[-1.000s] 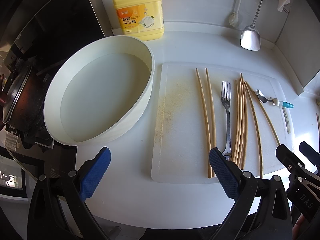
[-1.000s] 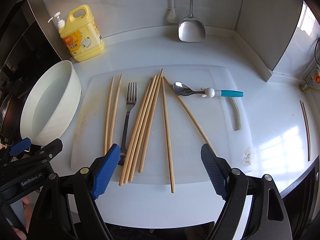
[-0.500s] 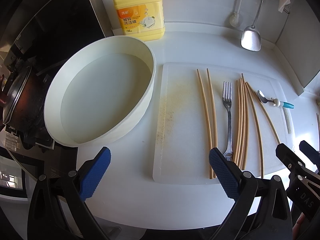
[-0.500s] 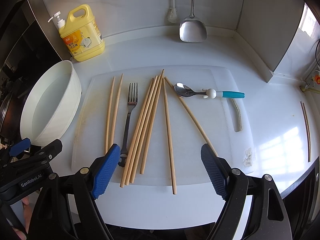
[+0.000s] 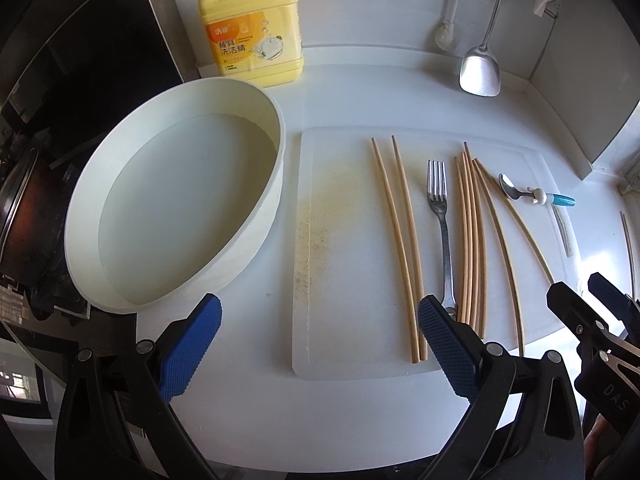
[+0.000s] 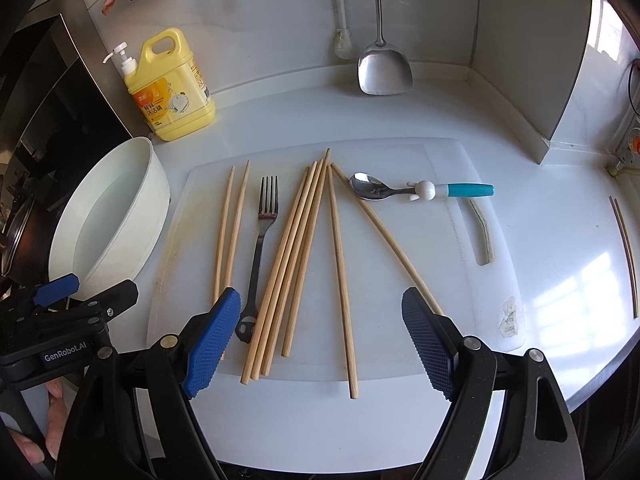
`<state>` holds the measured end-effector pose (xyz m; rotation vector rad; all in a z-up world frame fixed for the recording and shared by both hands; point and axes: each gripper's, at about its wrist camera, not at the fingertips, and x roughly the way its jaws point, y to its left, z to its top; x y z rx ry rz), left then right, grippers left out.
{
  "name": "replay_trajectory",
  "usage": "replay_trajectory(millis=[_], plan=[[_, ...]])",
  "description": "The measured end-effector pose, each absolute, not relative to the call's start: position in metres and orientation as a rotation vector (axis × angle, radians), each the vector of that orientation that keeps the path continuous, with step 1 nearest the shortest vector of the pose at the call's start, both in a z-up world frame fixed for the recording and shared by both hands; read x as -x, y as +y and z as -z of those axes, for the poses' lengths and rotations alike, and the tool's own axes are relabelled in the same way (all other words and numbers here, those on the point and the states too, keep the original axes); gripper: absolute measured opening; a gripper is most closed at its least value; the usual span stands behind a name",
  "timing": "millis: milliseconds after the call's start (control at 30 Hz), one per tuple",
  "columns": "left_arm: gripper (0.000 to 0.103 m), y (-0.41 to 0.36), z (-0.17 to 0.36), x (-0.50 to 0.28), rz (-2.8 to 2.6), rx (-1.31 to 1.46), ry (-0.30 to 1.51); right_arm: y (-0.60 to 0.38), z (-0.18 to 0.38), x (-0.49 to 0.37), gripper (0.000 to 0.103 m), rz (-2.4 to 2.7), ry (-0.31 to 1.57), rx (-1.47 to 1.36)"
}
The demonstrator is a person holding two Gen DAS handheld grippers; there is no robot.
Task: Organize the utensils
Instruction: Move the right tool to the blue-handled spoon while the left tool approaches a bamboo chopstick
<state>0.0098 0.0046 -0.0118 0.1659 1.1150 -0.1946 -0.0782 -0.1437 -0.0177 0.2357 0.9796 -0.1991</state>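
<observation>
We held both grippers low at the near edge of the white counter (image 6: 540, 208), w/ nothing in either. Our left gripper (image 5: 320, 344) had its blue pads spread wide, hovering over the counter btwn the white basin (image 5: 176, 216) and the cutting board (image 5: 340, 240). Our right gripper (image 6: 320, 340) was spread wide too, over the board's near edge, its left pad (image 6: 212, 336) just above the near ends of the leftmost chopstick pair (image 6: 228, 232) and right beside the fork (image 6: 260, 248) handle.

On the board, left to right in the right-wrist view: that pair, the fork w/ tines pointing to the wall, a bundle of four chopsticks (image 6: 292, 256) fanned and touching, a single chopstick (image 6: 340, 272) overhanging the board's near edge, another single one (image 6: 384, 240) slanting toward our right pad (image 6: 428, 352). The child's spoon (image 6: 420, 190), steel bowl, white figure, teal handle, lay crosswise at the far side of the board, its bowl touching that slanted stick's tip. Two more thin sticks (image 6: 624, 256) lay on the counter far right, well apart from the rest.

The basin looked to hold clear water. Behind it stood the yellow dish-soap jug (image 6: 172, 92); a steel spatula (image 6: 384, 68) hung against the wall. A yellowish stain (image 5: 316, 220) marked the board's left part.
</observation>
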Motion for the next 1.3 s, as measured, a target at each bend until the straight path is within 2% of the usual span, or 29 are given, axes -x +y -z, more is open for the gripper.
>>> replay_trajectory(millis=[367, 833, 1300], plan=[[0.097, -0.018, 0.038, -0.022, 0.288, -0.150, 1.061, -0.190, 0.036, 0.085, 0.079, 0.211, 0.909, -0.200], [0.097, -0.033, 0.061, -0.030, 0.163, -0.081, 1.016, -0.250, 0.047, 0.040, 0.079, -0.042, 0.800, 0.128], [0.097, -0.035, 0.087, -0.038, 0.142, -0.057, 0.984, -0.272, 0.079, 0.008, 0.079, -0.231, 0.839, 0.271]])
